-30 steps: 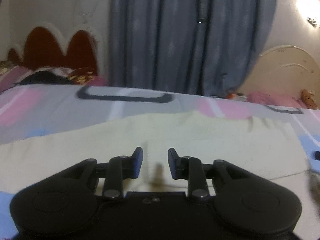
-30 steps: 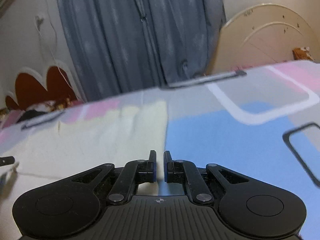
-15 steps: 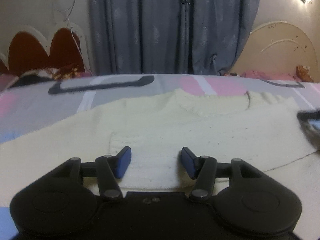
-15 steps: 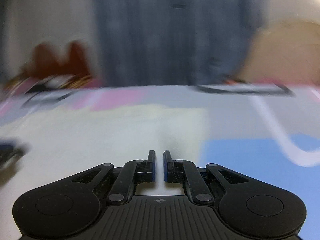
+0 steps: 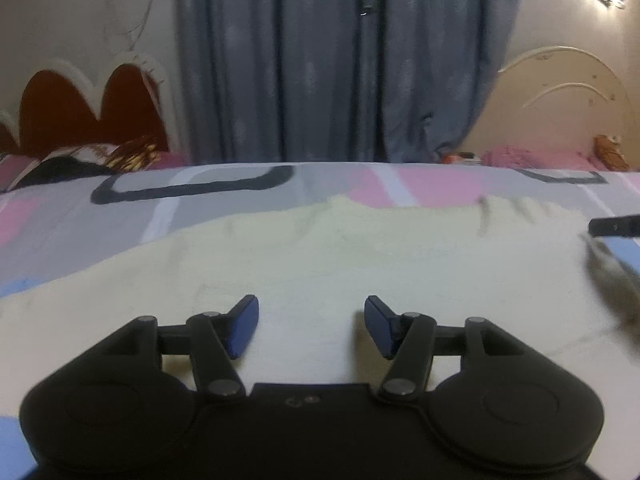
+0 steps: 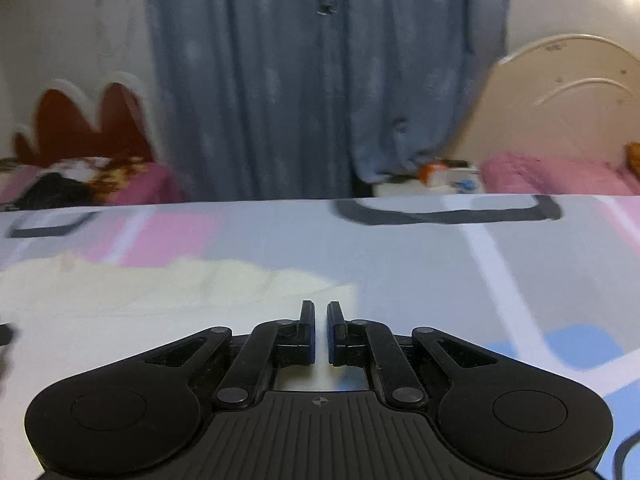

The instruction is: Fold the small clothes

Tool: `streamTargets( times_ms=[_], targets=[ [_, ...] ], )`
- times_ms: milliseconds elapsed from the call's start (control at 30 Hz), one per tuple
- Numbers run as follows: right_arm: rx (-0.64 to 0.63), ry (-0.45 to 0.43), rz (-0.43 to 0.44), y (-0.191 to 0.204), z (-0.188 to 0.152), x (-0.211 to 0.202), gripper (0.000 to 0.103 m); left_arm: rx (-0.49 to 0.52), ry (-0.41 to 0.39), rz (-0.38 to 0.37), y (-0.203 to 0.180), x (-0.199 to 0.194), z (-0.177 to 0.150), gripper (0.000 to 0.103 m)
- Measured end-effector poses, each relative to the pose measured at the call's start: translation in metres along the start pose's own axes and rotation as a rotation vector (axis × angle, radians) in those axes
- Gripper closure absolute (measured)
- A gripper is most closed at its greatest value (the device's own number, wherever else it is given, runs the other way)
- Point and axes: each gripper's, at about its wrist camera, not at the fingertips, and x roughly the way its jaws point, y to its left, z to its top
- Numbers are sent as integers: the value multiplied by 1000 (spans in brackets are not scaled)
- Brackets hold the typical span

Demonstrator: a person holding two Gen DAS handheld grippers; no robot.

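One cream garment (image 5: 320,256) — flat, unfolded

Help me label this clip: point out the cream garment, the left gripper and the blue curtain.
cream garment (image 5: 360,256): left wrist view, its flat middle.
left gripper (image 5: 311,326): left wrist view, midway between its spread fingertips.
blue curtain (image 6: 280,92): right wrist view, its hanging folds.

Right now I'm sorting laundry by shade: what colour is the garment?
Pale cream-yellow garment, plain; clearest in the left wrist view.
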Motion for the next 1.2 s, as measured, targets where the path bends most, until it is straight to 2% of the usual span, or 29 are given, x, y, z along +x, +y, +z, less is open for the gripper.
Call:
streamTargets(
  times_ms=[100,200,233,367,433,467,533,600,633,700,833,900,1067,1133,1200],
  targets=[
    [-47,26,-14,15,-29,-26,98,9,46,-16,-11,-5,-13,46],
    [-64,65,-18,20,-57,-44,98,-1,35,-22,-12,-18,-23,46],
    [-78,53,-32,21,-64,-50,98,-6,22,-17,-12,-20,-24,46],
    [-3,-20,-25,19,-62,-65,98,-14,37,-7,-9,-13,-21,43],
    [-27,51,-75,19,-62,-48,98,-23,39,-7,-6,-12,-19,42],
    [-28,60,-80,19,-63,-46,98,-21,41,-5,-4,-12,-20,41],
    [-15,47,-76,21,-55,-58,98,-25,47,-17,3,-14,-24,41],
    [-16,2,-70,24,-50,-70,98,-42,56,4,12,-20,-25,39],
    [-15,7,-69,26,-49,-72,98,-54,56,23,19,-25,-26,38],
    [-2,32,-68,27,-50,-72,98,-106,32,63,40,-39,-29,38],
    [57,18,-34,36,-53,-77,98,-214,-29,132,91,-69,-40,38],
    [61,13,-17,49,-52,-75,98,-310,-28,176,129,-81,-48,43],
    [47,35,49,89,-49,-61,98,-655,26,287,240,-101,-86,48],
    [40,47,65,102,-47,-55,98,-724,7,306,272,-110,-99,49],
    [26,57,73,116,-46,-48,98,-796,-23,287,299,-115,-107,51]
  ],
)
